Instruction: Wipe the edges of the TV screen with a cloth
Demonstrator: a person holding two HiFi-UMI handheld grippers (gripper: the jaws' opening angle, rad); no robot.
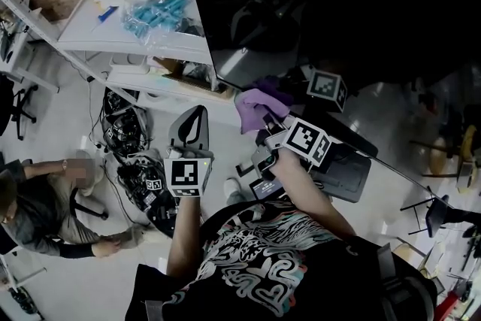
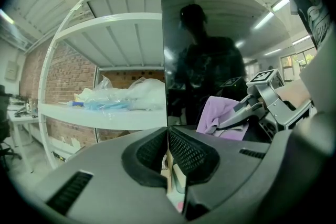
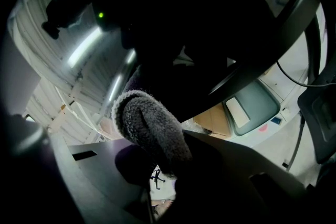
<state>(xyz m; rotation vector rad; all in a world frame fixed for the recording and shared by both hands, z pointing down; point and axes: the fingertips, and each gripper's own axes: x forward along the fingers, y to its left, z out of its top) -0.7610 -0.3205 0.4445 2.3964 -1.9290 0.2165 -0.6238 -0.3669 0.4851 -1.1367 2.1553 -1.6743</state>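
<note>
The TV screen (image 1: 331, 4) is a big black panel; its lower left corner hangs just above the purple cloth (image 1: 255, 103). My right gripper (image 1: 269, 119) is shut on that cloth and holds it up against the screen's bottom edge near the corner. In the right gripper view the fuzzy cloth (image 3: 149, 126) bulges out between the jaws, in front of the dark TV screen (image 3: 210, 23). My left gripper (image 1: 194, 116) stands left of the cloth, shut and holding nothing. The left gripper view shows the left gripper (image 2: 167, 132), the TV screen (image 2: 210, 60), the cloth (image 2: 218, 113) and the right gripper (image 2: 242, 112).
A white shelf unit (image 1: 98, 26) with plastic bags and blue items stands left of the TV. Tangled cables (image 1: 124, 131) lie on the floor below it. A person (image 1: 37, 210) sits at the lower left. A dark grey stand base (image 1: 349, 173) lies under the screen.
</note>
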